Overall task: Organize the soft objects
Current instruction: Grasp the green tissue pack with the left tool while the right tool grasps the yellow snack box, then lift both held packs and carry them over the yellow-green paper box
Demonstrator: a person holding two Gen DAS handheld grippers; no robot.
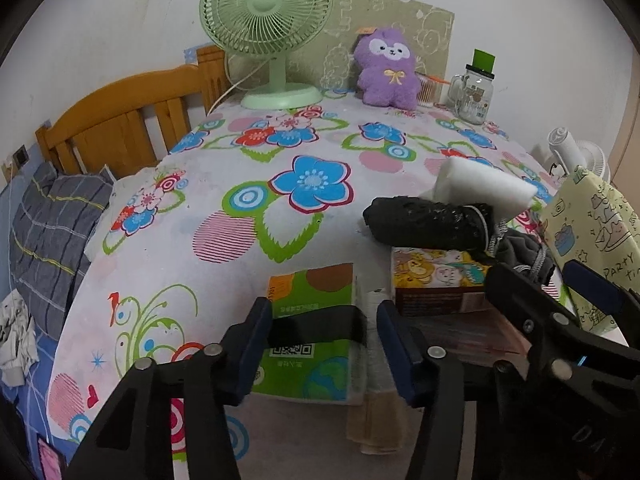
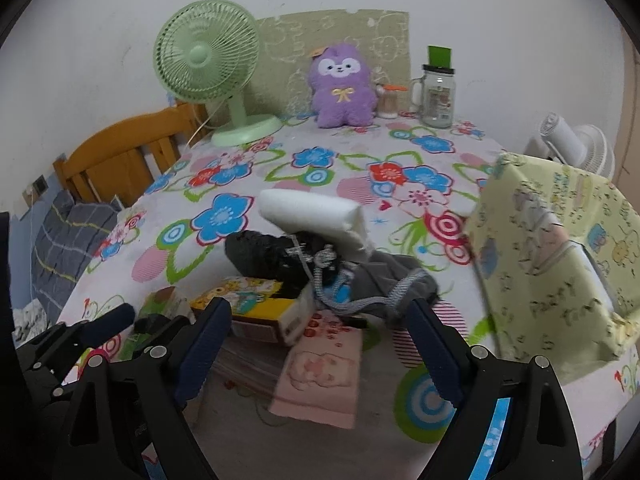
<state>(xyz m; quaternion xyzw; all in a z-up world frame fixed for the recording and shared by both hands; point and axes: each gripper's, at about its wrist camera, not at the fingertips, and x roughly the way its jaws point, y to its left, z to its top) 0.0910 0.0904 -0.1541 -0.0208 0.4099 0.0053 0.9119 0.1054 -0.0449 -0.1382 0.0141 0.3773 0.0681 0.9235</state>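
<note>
On the flowered table cover (image 1: 224, 208) lies a pile: a white foam block (image 1: 484, 188) (image 2: 312, 210), a black rolled bundle (image 1: 428, 222) (image 2: 264, 256), a grey drawstring pouch (image 2: 384, 280) (image 1: 524, 248), a yellow cartoon tissue pack (image 1: 436, 276) (image 2: 256, 300) and a pink towel (image 2: 324, 372). A green tissue pack (image 1: 316, 332) sits between the fingers of my left gripper (image 1: 324, 344), which is open around it. My right gripper (image 2: 320, 344) is open and empty above the pink towel. A purple plush (image 1: 386, 68) (image 2: 344, 86) sits at the back.
A green desk fan (image 1: 266, 28) (image 2: 208, 68) and a glass mug jar (image 1: 474, 92) (image 2: 438, 94) stand at the back. A yellow-green cartoon bag (image 2: 560, 264) (image 1: 592, 240) stands at the right. A wooden bed frame (image 1: 120, 124) and grey pillow (image 1: 52, 224) lie left.
</note>
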